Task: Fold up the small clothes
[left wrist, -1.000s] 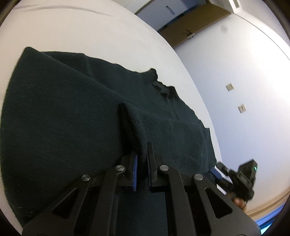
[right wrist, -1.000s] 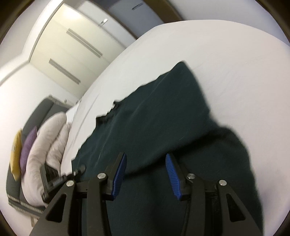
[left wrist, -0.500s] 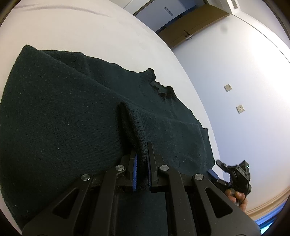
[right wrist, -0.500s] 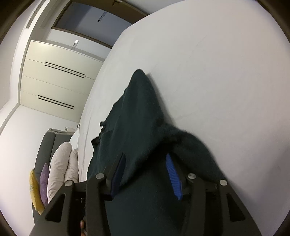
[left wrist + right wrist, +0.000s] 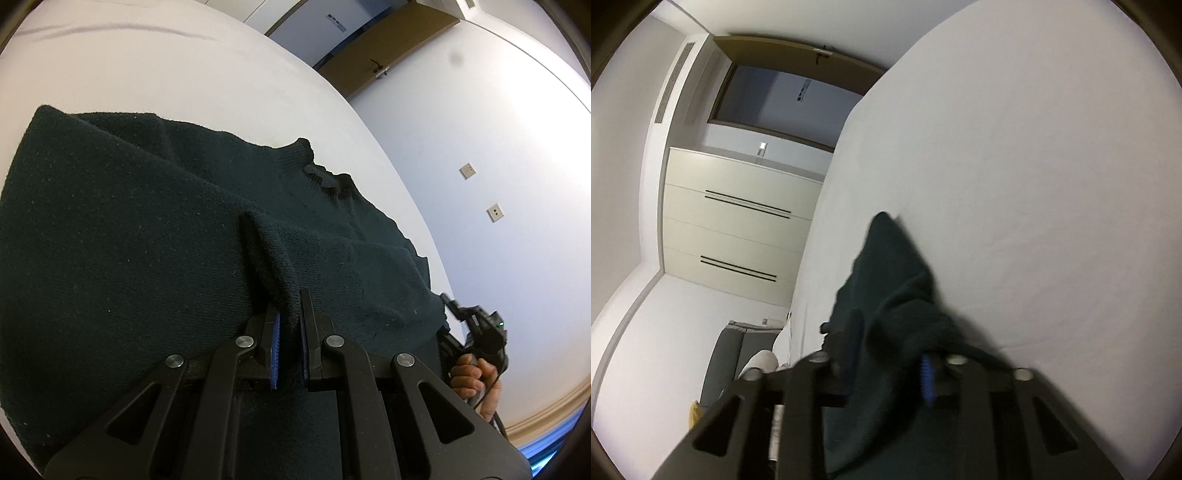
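Across the white bed [image 5: 155, 70] a dark green knitted sweater [image 5: 110, 258] is spread, its ribbed collar lying toward the far edge. Compared with a second ago, the right tool [image 5: 890, 354] has been rolled and brought lower, and its jaws, then wide apart over the fabric, are closing with a bunched hem of the sweater between the blue pads. The left tool [image 5: 290, 328] is kept nearly shut on a raised ridge of the fuzzy knit, as before. A hand [image 5: 476, 380] gripping the other tool is seen near the bed's right edge. A cream wardrobe [image 5: 738, 229] and a brown door [image 5: 384, 55] are seen beyond.
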